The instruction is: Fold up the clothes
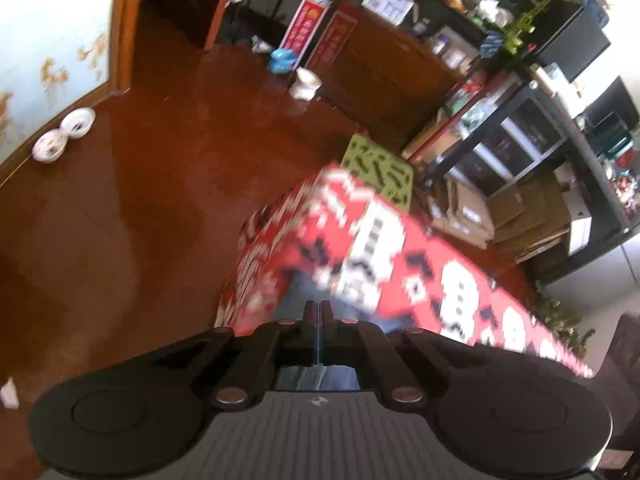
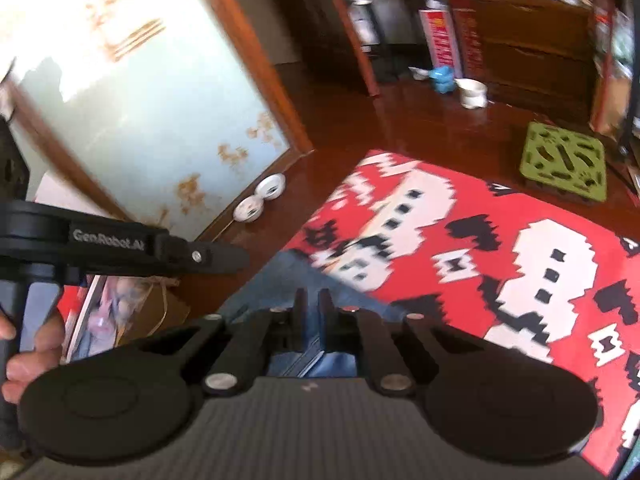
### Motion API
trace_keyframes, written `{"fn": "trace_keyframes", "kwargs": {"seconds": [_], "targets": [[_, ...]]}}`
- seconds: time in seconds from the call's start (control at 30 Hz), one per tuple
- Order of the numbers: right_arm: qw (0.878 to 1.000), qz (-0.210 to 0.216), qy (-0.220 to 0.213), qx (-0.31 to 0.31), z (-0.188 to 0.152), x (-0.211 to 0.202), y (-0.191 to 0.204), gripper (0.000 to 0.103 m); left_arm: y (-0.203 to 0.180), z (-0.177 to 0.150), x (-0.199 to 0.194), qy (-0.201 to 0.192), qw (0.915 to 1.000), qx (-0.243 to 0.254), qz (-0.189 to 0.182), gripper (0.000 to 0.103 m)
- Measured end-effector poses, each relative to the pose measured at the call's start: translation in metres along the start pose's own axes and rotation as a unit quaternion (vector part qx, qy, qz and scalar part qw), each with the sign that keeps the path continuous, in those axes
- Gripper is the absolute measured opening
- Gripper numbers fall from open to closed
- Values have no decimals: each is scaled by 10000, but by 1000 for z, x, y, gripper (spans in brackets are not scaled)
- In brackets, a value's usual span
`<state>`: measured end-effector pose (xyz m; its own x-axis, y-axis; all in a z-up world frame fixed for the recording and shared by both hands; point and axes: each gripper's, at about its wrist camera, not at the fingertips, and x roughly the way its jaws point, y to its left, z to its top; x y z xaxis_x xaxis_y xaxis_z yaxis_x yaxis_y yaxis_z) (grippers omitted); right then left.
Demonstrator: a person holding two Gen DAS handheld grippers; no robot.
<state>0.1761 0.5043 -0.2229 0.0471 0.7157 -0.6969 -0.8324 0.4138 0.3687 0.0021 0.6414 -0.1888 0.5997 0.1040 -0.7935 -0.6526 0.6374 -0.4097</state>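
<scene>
Holding status: both grippers are clamped on a blue denim garment (image 2: pixel 280 280), lifted over the work surface.
Left gripper (image 1: pixel 318 312): jaws drawn nearly together with a thin edge of denim pinched between them; cloth shows below the fingers too.
Right gripper (image 2: pixel 312 304): jaws close, denim filling the gap between them and hanging forward in a slack triangular fall.
Left handle (image 2: pixel 120 248): seen from the right wrist view, held by a hand (image 2: pixel 28 344) to the left, near the right tool.
Garment position: suspended between the two tools, its far edge draping onto the red patterned cloth (image 2: pixel 500 248) that covers the table.
Step judged: carrying a held edge across to make a fold; motion blur suggests fast travel.
Advice: keep both pinches level and the edge taut between them, lower slowly, lay the edge square before releasing.
Risk: a slack middle may crease or bunch.
Beyond: green perforated mat (image 2: pixel 564 164) at the table's far end; two white bowls (image 1: pixel 64 132) on the brown floor by the wall.
</scene>
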Motion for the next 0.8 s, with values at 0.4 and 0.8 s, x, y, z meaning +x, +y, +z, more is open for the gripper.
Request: {"fn": "trace_keyframes", "kwargs": {"seconds": [0.4, 0.8], "targets": [[9994, -328, 60, 107, 6, 37, 0, 0, 6, 5, 29, 125, 9999, 53, 104, 0], [9995, -288, 129, -95, -27, -22, 2, 9, -17, -47, -16, 154, 9994, 310, -4, 1]]}}
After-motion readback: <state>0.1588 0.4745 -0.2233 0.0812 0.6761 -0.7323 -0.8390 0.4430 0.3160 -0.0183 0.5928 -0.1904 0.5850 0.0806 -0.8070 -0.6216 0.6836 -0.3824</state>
